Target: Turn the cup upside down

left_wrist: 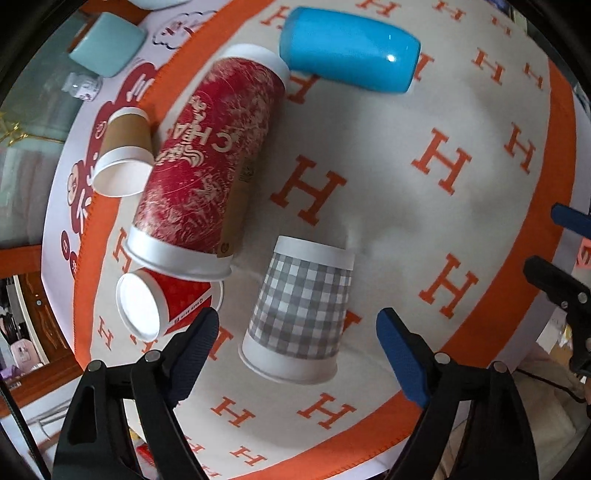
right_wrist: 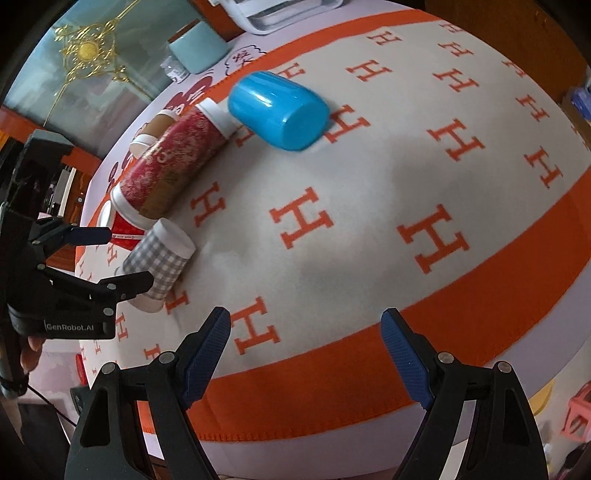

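Note:
A grey checked paper cup (left_wrist: 301, 312) stands on the orange-and-cream H cloth (left_wrist: 424, 206), just ahead of my open, empty left gripper (left_wrist: 297, 325). It also shows in the right wrist view (right_wrist: 160, 264), between the left gripper's fingers (right_wrist: 129, 282). Behind it stand a tall red cup (left_wrist: 212, 162), a small red cup (left_wrist: 162, 304), a brown cup (left_wrist: 123, 151) and a blue plastic cup (left_wrist: 349, 50). My right gripper (right_wrist: 306, 326) is open and empty over the cloth's near border, away from the cups. Which end of the checked cup faces up I cannot tell.
A pale teal box (left_wrist: 105, 44) and a small white bottle (left_wrist: 81, 86) sit at the table's far edge. A white tray (right_wrist: 280, 11) lies beyond the cloth. The right gripper shows at the right edge of the left wrist view (left_wrist: 565, 258).

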The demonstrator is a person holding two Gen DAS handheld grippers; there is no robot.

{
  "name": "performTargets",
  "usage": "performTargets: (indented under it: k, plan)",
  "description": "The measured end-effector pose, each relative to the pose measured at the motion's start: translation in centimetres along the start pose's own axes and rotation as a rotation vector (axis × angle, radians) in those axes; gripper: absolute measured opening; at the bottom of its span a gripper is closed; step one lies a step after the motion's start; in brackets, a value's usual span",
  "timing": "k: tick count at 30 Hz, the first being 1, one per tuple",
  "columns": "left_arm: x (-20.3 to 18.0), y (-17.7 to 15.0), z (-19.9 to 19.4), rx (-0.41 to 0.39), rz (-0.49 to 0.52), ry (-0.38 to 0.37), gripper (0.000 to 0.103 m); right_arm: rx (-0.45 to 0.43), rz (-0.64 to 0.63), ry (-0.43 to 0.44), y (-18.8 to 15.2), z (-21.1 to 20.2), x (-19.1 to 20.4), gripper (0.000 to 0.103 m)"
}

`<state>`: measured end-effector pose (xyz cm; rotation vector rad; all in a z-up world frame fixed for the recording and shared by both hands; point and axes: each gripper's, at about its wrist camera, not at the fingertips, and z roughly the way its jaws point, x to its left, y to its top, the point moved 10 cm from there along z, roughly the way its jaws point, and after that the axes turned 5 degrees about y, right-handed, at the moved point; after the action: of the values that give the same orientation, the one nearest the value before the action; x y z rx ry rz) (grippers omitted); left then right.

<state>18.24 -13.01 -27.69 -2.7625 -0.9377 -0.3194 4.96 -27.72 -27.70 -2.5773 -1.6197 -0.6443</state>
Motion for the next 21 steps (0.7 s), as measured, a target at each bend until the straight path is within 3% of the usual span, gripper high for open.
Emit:
performTargets:
  k: [4, 16, 19, 21]
  plan:
    - [-0.5, 0.2, 1.0, 0.054, 0.026, -0.013, 0.077, 0.001, 0.027, -0.002, 0.1, 0.4, -0.8, 0.085]
    - [-3.0, 0.8, 3.2, 0.122, 0.090, 0.014, 0.076, -0.004, 0.063, -0.010, 0.0, 0.8, -2.0, 0.085]
    - [-3.7, 0.6, 3.7, 0.137, 0.102, 0.020, 0.071, -0.005, 0.069, -0.012, -0.1, 0.8, -2.3, 0.085]
    - [-4.0, 0.4, 4.1, 0.152, 0.100, 0.016, 0.061, -0.008, 0.072, -0.012, -0.1, 0.8, -2.5, 0.085]
